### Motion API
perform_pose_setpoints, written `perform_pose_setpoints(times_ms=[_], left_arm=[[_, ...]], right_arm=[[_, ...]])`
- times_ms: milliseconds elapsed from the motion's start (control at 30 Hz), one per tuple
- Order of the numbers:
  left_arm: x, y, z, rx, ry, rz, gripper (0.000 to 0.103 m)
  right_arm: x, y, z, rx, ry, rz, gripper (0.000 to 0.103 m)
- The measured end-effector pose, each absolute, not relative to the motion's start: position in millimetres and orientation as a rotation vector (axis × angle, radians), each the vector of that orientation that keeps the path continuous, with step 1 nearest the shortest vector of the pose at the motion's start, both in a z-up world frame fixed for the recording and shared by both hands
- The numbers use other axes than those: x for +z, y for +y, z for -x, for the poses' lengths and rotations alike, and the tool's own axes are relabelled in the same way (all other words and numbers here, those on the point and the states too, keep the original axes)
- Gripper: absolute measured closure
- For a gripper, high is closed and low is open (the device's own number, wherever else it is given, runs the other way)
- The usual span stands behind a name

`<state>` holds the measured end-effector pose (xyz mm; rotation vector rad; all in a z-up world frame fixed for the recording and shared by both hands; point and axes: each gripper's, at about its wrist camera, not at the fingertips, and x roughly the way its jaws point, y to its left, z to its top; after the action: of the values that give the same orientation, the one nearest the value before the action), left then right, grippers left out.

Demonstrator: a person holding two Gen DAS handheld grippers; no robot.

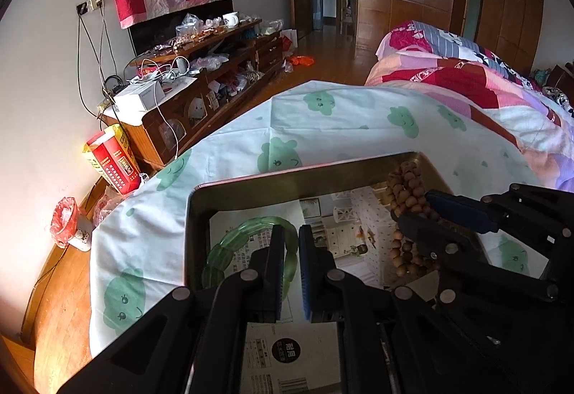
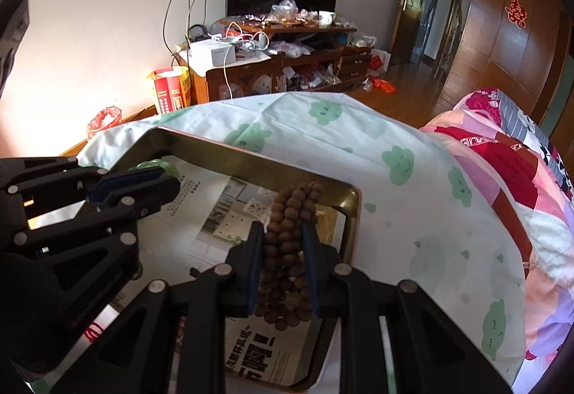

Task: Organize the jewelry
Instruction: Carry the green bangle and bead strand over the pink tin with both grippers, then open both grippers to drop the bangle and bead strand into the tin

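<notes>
Your left gripper [image 1: 290, 243]: nearly closed, its two jaws pinch one side of the green bangle [image 1: 229, 243]; the rest of the ring lies to its left.
Your right gripper [image 2: 283, 243]: part open, jaws hug the brown bead string [image 2: 290, 214]; the beads run straight ahead, along the fingers.
Tray [image 1: 251, 187]: paper-lined, holds both pieces; bangle left, beads right, well apart.
Beyond: cloud-print cloth [image 2: 340, 128] under the tray.
</notes>
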<state>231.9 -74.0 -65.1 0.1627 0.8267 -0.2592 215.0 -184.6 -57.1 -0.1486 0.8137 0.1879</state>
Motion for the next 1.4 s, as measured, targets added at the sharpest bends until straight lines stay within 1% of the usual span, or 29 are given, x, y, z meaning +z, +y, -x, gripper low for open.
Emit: perform_pose_setpoints(times_ms=[467, 600, 667, 700, 733, 767, 833, 867, 900, 1067, 1133, 1333, 1400], left_arm=[[-75.8, -78.2, -235.9, -0.280, 0.853, -0.173, 0.096], [-72.7, -76.1, -232.4, -0.298, 0.849, -0.154, 0.094], [-71.2, -75.9, -231.6, -0.312, 0.867, -0.146, 0.089], [-70.0, -75.1, -230.9, -0.309, 0.869, -0.141, 0.080], [-67.3, -73.2, -229.8, -0.280, 0.861, -0.145, 0.069], [-65.0, -71.1, -229.0, -0.267, 0.851, -0.143, 0.063], [-60.7, -65.4, -227.8, -0.259, 0.838, -0.120, 0.034], [-57.1, -60.7, -226.0, -0.253, 0.826, -0.100, 0.030], [-53.2, -56.1, -223.4, -0.241, 0.811, -0.086, 0.027], [-43.5, -39.7, -212.1, -0.241, 0.796, -0.022, 0.027], [-42.5, -35.5, -204.7, -0.243, 0.799, -0.011, 0.027], [-51.3, -25.1, -169.0, -0.187, 0.803, -0.047, 0.027], [-59.3, -21.3, -154.5, -0.181, 0.817, -0.044, 0.027]], right_arm=[[-69.1, -182.4, -219.3, 0.184, 0.850, 0.164, 0.079], [-69.8, -181.2, -218.8, 0.179, 0.853, 0.171, 0.079], [-69.6, -181.7, -217.7, 0.184, 0.850, 0.162, 0.078], [-69.9, -182.1, -217.6, 0.187, 0.855, 0.155, 0.075], [-69.9, -182.6, -216.8, 0.191, 0.857, 0.149, 0.070], [-69.6, -183.0, -215.7, 0.191, 0.856, 0.148, 0.069], [-68.4, -185.2, -211.8, 0.183, 0.854, 0.148, 0.067], [-67.4, -188.0, -209.2, 0.183, 0.854, 0.141, 0.064], [-66.6, -190.3, -207.2, 0.184, 0.854, 0.135, 0.057], [-57.0, -197.9, -187.8, 0.195, 0.839, 0.115, 0.057], [-53.2, -199.4, -182.2, 0.186, 0.836, 0.109, 0.053], [-43.9, -207.8, -157.3, 0.174, 0.815, 0.095, 0.052], [-44.3, -212.5, -148.1, 0.167, 0.813, 0.089, 0.049]])
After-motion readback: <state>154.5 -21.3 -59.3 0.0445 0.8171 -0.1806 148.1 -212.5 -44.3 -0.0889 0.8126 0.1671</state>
